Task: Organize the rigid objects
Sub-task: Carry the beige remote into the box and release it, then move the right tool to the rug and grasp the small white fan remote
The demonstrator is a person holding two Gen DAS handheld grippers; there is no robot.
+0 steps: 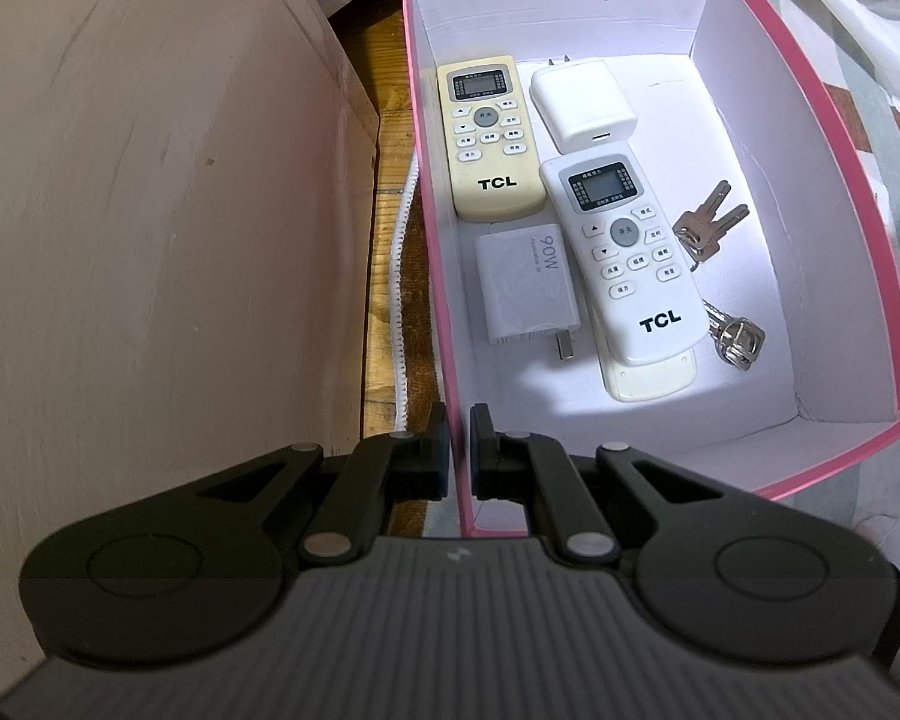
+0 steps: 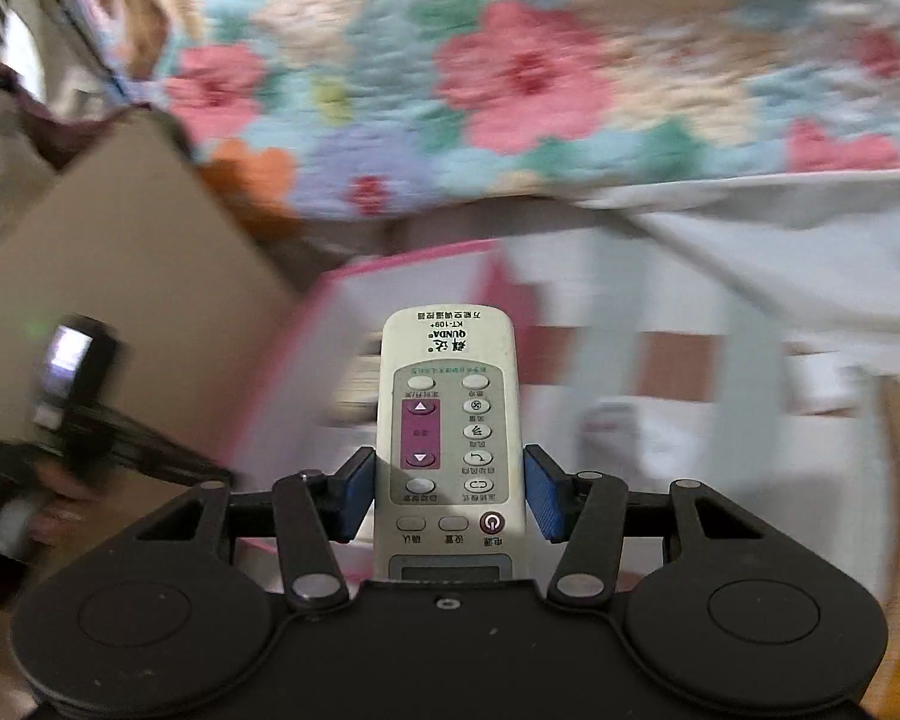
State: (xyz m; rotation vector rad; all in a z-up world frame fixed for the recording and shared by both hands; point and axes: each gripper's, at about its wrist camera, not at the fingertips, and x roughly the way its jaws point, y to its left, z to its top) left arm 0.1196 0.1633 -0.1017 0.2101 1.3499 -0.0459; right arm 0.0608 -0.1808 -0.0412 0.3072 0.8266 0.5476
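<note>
A pink box (image 1: pixel 858 192) with a white inside holds a yellowed TCL remote (image 1: pixel 489 138), a white TCL remote (image 1: pixel 633 258) lying on another remote, two white chargers (image 1: pixel 582 102) (image 1: pixel 522 288) and keys (image 1: pixel 708 228). My left gripper (image 1: pixel 459 456) is shut on the box's near-left wall, one finger on each side. My right gripper (image 2: pixel 450 492) is shut on a white QUNDA remote (image 2: pixel 450 414) and holds it in the air, pointing toward the pink box (image 2: pixel 390 264), which is blurred.
A pale wooden board (image 1: pixel 150 240) stands left of the box, with a wooden surface (image 1: pixel 390 228) and a white cord (image 1: pixel 399 276) between them. A flowered quilt (image 2: pixel 510 72) and white cloth (image 2: pixel 750 240) lie beyond. The left hand-held gripper (image 2: pixel 66 396) shows at the left.
</note>
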